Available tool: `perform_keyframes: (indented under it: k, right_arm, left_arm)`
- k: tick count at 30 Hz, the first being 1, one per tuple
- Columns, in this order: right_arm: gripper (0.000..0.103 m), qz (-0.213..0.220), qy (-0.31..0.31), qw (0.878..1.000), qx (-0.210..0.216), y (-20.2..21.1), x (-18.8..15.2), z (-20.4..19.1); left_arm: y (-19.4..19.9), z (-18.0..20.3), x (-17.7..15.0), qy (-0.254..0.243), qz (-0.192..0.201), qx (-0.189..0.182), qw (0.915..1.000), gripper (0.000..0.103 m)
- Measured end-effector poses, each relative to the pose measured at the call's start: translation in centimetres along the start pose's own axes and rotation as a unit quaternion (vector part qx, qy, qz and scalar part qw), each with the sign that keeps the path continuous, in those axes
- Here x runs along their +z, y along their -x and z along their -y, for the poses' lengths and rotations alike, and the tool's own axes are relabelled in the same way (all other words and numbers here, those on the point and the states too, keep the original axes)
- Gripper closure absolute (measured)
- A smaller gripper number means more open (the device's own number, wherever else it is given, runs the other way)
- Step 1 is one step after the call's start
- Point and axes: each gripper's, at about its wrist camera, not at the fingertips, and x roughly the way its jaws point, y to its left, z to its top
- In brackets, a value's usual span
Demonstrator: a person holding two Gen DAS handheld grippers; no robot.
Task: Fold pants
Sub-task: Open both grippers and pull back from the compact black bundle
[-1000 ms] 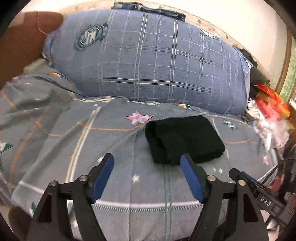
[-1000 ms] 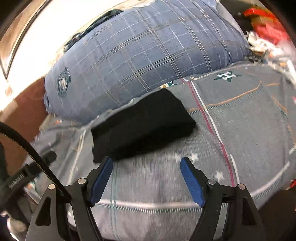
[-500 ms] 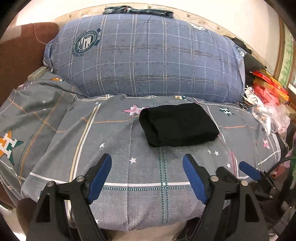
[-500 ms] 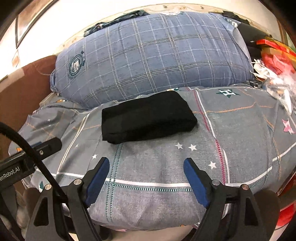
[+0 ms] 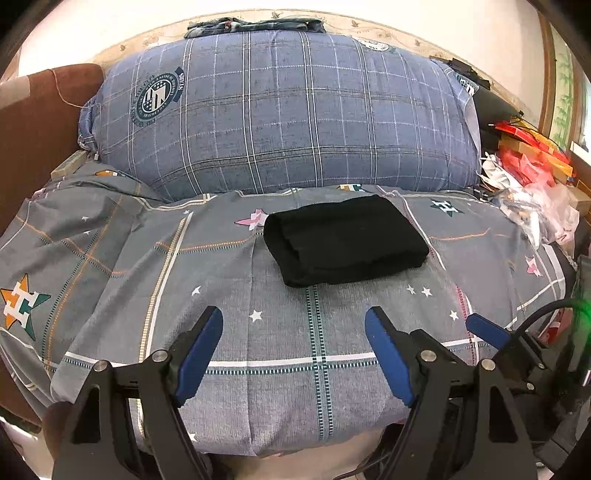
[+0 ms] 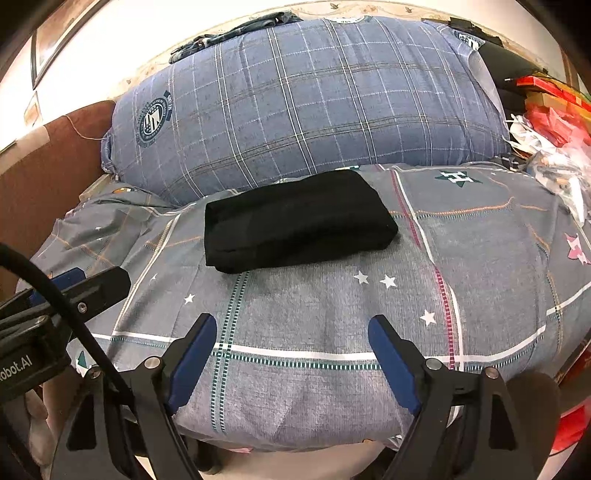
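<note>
Black pants [image 5: 345,240] folded into a thick block, lying mid-bed [image 5: 280,387] toward the pillow [image 5: 288,122]. Left gripper [image 5: 293,330] and right gripper [image 6: 291,334] near the front edge, jaws wide, holding nothing.

Folded pants [image 5: 345,240] lie on the bedsheet [image 5: 288,369], near the middle of the bed. Behind them, a large pillow [image 5: 288,122] spans the bed's width, its lower edge just behind the pants. A bundle of cloth [image 5: 255,26] sits on top of the pillow, against the wall. Pile of bags and boxes [image 5: 532,173] at the bed's right. Left gripper [image 5: 293,345] and right gripper [image 6: 291,349] hang in front of the pants, apart from them, side by side above the bed's near edge, the left one to the left.
</note>
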Motion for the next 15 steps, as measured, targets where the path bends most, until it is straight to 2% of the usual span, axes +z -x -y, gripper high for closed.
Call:
perform_keyframes:
  k: [15]
  right_arm:
    - [0.014,-0.013,-0.012,1.000,-0.002,-0.70,-0.53,0.77]
  left_arm:
    - [-0.85,0.44,-0.54,-0.006,-0.019,0.010,0.9997,0.024]
